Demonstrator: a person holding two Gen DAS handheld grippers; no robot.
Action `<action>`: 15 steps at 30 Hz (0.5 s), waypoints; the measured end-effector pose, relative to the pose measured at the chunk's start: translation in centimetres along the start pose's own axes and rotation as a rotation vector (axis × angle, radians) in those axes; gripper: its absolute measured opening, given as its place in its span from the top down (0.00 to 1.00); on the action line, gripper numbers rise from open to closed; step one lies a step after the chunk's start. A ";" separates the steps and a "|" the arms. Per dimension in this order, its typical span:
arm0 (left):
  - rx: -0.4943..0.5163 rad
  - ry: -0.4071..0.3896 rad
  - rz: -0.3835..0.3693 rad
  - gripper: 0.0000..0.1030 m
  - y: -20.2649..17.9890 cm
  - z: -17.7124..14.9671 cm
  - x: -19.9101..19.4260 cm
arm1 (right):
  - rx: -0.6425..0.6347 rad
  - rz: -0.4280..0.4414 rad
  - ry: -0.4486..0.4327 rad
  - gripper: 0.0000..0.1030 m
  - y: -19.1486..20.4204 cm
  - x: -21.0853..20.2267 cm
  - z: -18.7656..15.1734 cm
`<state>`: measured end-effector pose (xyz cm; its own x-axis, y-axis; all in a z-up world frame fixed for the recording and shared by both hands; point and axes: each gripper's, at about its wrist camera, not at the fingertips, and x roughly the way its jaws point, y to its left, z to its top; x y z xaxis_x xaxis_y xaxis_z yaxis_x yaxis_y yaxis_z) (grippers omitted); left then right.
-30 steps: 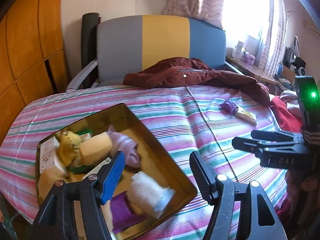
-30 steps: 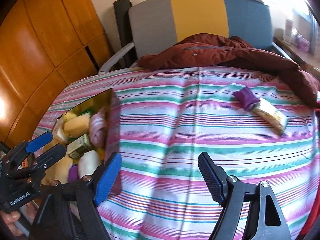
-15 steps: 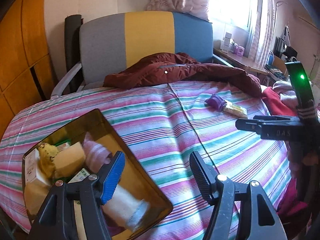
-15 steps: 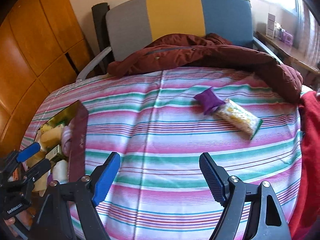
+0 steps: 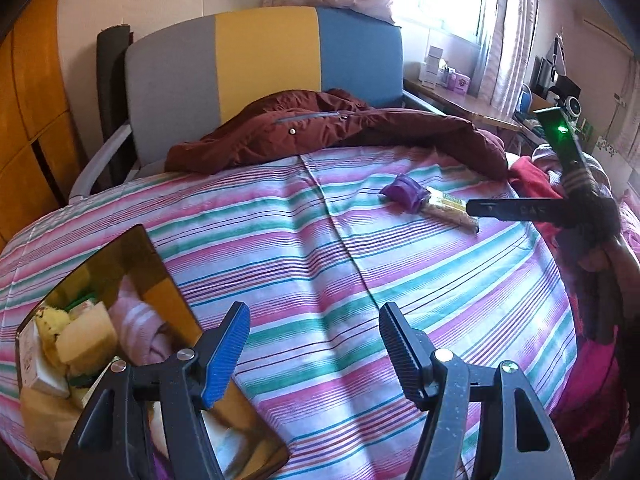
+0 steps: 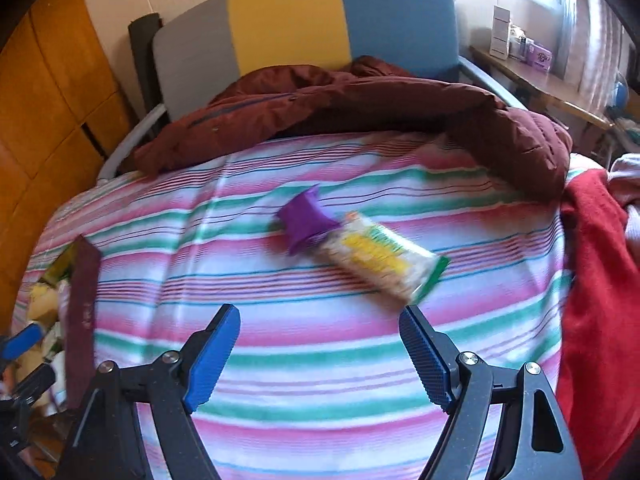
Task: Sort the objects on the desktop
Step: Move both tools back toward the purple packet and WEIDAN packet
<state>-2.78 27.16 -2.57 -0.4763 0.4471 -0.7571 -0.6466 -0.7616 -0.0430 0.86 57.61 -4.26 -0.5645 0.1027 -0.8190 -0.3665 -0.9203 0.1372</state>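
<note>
Both jaws stand apart with nothing between them: the left hand-held gripper point(image 5: 314, 344) beside the gold box point(image 5: 156, 276) at lower left, the right hand-held gripper point(image 6: 320, 352) below the snack packet point(image 6: 380, 258) and purple cloth point(image 6: 304, 222) lying mid-frame on the striped bed point(image 6: 320, 360).

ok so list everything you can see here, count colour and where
snack packet: 1, yellow and white with green end, on the cloth, far right
purple pouch: 1, purple, touching the packet's far end
gold tin: 1, gold, left edge of the cloth, holding yellow sponges, a pink cloth roll, small boxes
striped cloth: 1, pink, green and white, covering the surface
jacket: 1, maroon, draped along the far edge
chair: 1, grey, yellow and blue, behind the jacket
red garment: 1, red, right edge
left gripper: 1, black with a blue pad, open, empty
right gripper: 1, black with blue pads, open, empty, just short of the packet
</note>
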 end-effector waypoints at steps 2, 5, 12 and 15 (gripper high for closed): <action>0.000 0.011 -0.006 0.35 -0.2 0.2 0.6 | -0.011 -0.018 0.007 0.20 -0.9 1.1 0.7; -0.002 0.026 -0.012 0.35 -0.5 0.6 1.4 | -0.021 -0.049 0.026 0.18 -2.2 3.0 1.6; -0.015 0.066 -0.046 0.35 -1.1 1.7 3.3 | -0.150 -0.059 0.045 0.08 -2.4 6.3 2.8; -0.033 0.089 -0.071 0.35 -1.5 2.2 4.2 | -0.219 -0.070 0.073 0.08 -2.1 7.7 3.2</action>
<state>-5.11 31.18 -4.26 -0.3741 0.4585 -0.8061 -0.6566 -0.7448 -0.1189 -5.09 61.58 -9.09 -0.4853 0.1487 -0.8616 -0.2289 -0.9727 -0.0390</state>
